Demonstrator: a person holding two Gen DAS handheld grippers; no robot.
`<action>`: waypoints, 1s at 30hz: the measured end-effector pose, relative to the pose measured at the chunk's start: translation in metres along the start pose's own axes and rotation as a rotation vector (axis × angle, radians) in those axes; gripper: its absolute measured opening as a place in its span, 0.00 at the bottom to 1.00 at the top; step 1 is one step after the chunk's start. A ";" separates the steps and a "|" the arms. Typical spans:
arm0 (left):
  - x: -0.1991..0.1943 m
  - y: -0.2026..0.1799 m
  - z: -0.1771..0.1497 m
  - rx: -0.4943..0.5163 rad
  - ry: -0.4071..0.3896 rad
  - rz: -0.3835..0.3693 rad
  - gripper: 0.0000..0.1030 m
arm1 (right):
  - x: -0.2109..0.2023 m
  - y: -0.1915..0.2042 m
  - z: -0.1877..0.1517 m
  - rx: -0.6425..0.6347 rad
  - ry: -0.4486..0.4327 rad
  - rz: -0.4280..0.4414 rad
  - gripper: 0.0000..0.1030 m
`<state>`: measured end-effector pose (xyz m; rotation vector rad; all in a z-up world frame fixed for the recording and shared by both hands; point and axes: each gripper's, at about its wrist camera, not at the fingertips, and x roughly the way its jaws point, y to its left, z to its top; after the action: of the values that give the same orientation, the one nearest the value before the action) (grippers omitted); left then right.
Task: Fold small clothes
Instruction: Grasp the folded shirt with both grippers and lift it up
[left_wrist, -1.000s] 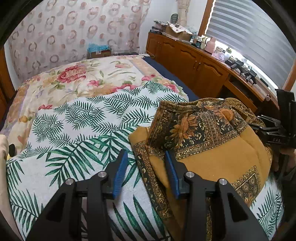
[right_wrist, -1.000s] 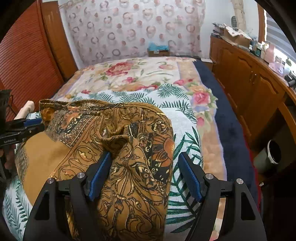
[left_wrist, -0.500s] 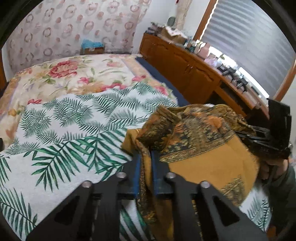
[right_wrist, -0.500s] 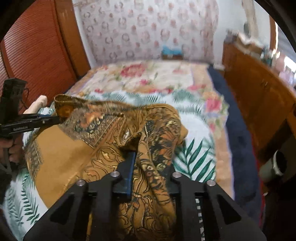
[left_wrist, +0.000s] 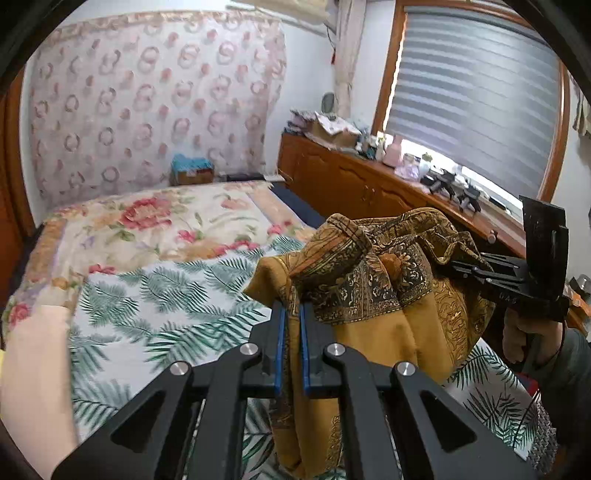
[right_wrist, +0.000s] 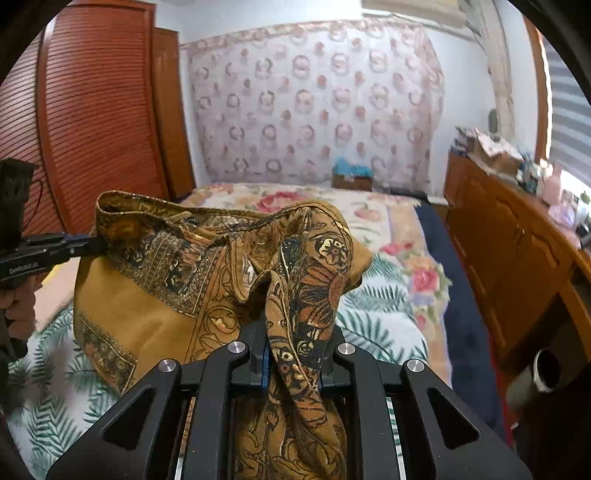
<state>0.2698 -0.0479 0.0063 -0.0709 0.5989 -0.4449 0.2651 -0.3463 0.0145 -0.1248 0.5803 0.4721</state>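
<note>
Gripping the mustard patterned garment (left_wrist: 388, 295) between them, both grippers' jaws pinch its edge.

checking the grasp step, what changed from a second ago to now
Both grippers went from open to shut on the mustard patterned garment: the left gripper pinches one top edge, the right gripper the other. The garment then rose off the palm-leaf bedspread and now hangs between them. Bedspread and dresser unchanged.
</note>
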 end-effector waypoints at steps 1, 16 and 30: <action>-0.008 0.004 0.000 -0.004 -0.014 0.011 0.04 | -0.002 0.007 0.004 -0.009 -0.010 0.008 0.13; -0.117 0.086 -0.038 -0.108 -0.146 0.190 0.04 | 0.031 0.127 0.073 -0.212 -0.064 0.178 0.13; -0.176 0.160 -0.124 -0.270 -0.192 0.358 0.04 | 0.098 0.268 0.127 -0.478 -0.060 0.346 0.13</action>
<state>0.1327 0.1786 -0.0335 -0.2567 0.4669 -0.0068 0.2764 -0.0397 0.0701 -0.4684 0.4215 0.9439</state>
